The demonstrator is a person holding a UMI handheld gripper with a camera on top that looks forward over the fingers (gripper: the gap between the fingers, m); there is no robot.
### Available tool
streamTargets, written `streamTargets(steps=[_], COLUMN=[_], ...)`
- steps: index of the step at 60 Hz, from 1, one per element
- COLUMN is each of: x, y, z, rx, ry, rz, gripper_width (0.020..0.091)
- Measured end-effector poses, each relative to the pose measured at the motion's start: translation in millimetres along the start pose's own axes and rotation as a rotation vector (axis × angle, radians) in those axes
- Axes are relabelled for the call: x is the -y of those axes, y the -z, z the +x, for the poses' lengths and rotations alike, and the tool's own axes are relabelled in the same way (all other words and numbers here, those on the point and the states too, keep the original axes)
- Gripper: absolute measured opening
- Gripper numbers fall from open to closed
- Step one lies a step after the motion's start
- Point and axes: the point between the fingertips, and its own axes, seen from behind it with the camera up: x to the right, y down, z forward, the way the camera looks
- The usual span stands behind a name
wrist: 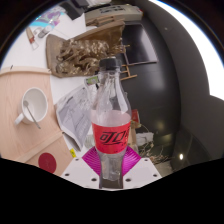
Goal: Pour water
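Bottle (pixel 111 118) — clear, capped, between fingers (pixel 92 160)

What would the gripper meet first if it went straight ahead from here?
The gripper already has the clear red-labelled bottle between its fingers, so nothing lies nearer. Beyond the bottle, probably the crumpled paper, though depth is unclear.

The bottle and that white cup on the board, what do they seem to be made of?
The bottle, between the tongs, looks like clear glossy plastic: you see through it, and it has a red label and dark cap. The cup looks like glazed white ceramic, smooth and opaque. The board seems pale wood.
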Motion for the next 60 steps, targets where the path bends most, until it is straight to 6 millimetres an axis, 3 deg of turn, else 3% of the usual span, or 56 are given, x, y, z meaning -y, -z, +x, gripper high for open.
streamTargets(steps=[11, 23, 34, 45, 54, 60], x=[-2.1, -31.9, -56.8, -66.2, -69.5, -72.0], y=[14.2, 7.5, -4.8, -12.8, -10.2, -8.2], z=[-14.7, -70.5, -132.0, -167.8, -168.7, -170.2], rx=[0.183, 0.303, 0.357, 0.361, 0.332, 0.347], ry=[-0.602, -1.025, -1.207, -1.243, -1.263, -1.294], rz=[0.054, 0.043, 0.03, 0.037, 0.064, 0.042], gripper_width=[0.0221, 0.022, 0.022, 0.0223, 0.0272, 0.0418])
